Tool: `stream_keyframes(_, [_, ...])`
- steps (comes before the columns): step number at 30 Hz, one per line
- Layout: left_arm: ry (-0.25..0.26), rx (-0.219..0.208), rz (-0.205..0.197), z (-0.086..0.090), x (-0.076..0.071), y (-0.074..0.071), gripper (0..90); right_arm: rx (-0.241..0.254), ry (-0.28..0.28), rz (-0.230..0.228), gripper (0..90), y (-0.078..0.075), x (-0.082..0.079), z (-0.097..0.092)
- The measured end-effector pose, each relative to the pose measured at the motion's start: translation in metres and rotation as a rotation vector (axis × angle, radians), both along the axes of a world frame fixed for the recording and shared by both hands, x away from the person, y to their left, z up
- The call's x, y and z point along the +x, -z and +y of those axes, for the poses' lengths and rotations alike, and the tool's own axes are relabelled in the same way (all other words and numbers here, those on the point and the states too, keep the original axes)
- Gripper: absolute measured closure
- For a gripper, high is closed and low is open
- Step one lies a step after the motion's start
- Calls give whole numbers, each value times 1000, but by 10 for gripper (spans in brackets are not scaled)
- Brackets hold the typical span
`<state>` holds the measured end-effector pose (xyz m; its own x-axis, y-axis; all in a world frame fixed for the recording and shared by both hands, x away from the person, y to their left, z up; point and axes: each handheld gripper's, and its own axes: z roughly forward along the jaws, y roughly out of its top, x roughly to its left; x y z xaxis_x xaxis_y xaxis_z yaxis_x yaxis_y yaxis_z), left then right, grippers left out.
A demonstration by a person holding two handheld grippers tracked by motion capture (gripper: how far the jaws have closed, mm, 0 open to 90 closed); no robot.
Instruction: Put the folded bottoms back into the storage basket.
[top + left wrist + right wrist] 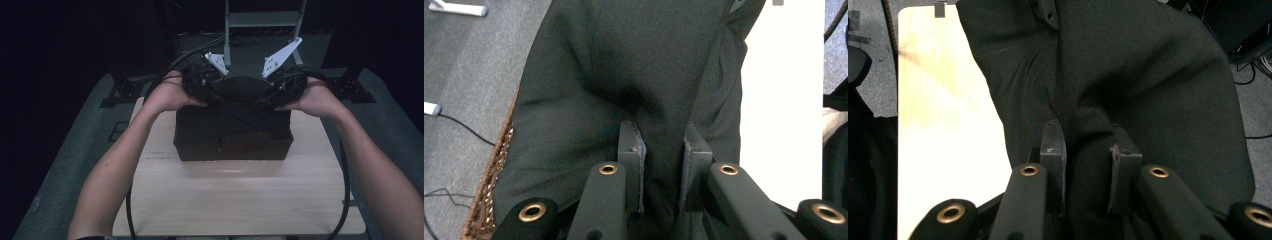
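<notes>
A black cloth (235,120) drapes over a brown woven basket (230,150) at the back half of the pale wooden table (235,195). Both hands hold the cloth's far top edge, raised a little above the basket. My left gripper (215,92) is shut on a fold of the cloth at the left, my right gripper (262,97) on a fold at the right. In the left gripper view the gripper (664,142) pinches the cloth (624,65), with the basket's woven rim (499,165) beside it. In the right gripper view the gripper (1088,140) squeezes a ridge of cloth (1148,65).
A metal stand (260,20) rises behind the table. Black brackets (120,90) sit at the table's far corners. Thick cables trail from both grippers past my forearms. Thin cables (454,125) lie on the grey floor. Bare tabletop (943,125) lies in front of the basket.
</notes>
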<state>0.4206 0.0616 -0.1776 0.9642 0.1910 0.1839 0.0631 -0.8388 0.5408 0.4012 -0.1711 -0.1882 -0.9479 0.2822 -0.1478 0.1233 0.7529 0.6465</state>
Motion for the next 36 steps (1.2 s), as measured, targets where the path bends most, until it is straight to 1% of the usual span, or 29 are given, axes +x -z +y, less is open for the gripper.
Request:
stream_keyframes(1, [-2, 3, -5, 0, 2, -1, 762, -1, 3, -2, 735, -1, 5, 0])
stream_keyframes(2, [-2, 5, -5, 0, 4, -2, 762, -1, 3, -2, 735, -1, 5, 0])
stream_keyframes(3, [-5, 2, -6, 0, 8, -3, 762, 4, 2, -1, 735, -2, 8, 0])
stream_keyframes(6, [-2, 9, -8, 0, 11, -4, 762, 3, 3, -7, 735, -4, 13, 0])
stream_keyframes(7, [-12, 6, -4, 0, 14, -5, 761, 5, 6, -4, 735, -4, 14, 1])
stream_keyframes(9, [-13, 7, -8, 1, 17, -6, 762, 10, 11, -2, 735, -5, 20, 2])
stream_keyframes(11, [-15, 4, -2, 2, 21, -6, 761, 7, 14, -4, 735, -5, 21, 2])
stream_keyframes(16, [-22, 6, 2, 2, 29, -6, 762, 1, 18, 0, 735, -6, 29, 4])
stream_keyframes(17, [-24, 9, 4, 1, 32, -6, 762, 2, 19, 1, 735, -7, 31, 5])
stream_keyframes(18, [-24, 9, 4, 1, 32, -6, 762, 2, 19, 1, 735, -7, 31, 5])
stream_keyframes(19, [-24, 18, 4, 0, 34, -7, 762, -1, 21, 1, 735, -7, 33, 5])
stream_keyframes(21, [-27, 34, -10, -3, 37, -8, 762, 3, 26, 2, 735, -6, 37, 4])
stream_keyframes(22, [-27, 39, -9, -4, 38, -9, 762, 6, 26, 2, 735, -6, 38, 3])
stream_keyframes(26, [-18, 47, -11, -8, 46, -12, 762, 23, 36, -1, 735, -6, 45, -1])
stream_keyframes(30, [-14, 49, -9, -9, 51, -12, 762, 30, 39, 1, 734, -4, 50, -3])
stream_keyframes(34, [-19, 49, -3, -9, 59, -6, 762, 27, 38, 6, 734, 0, 57, -4])
stream_keyframes(35, [-22, 51, 3, -9, 63, -3, 762, 24, 37, 7, 734, 3, 62, -3])
stream_keyframes(36, [-22, 51, 3, -9, 63, -3, 762, 24, 37, 7, 734, 3, 62, -3])
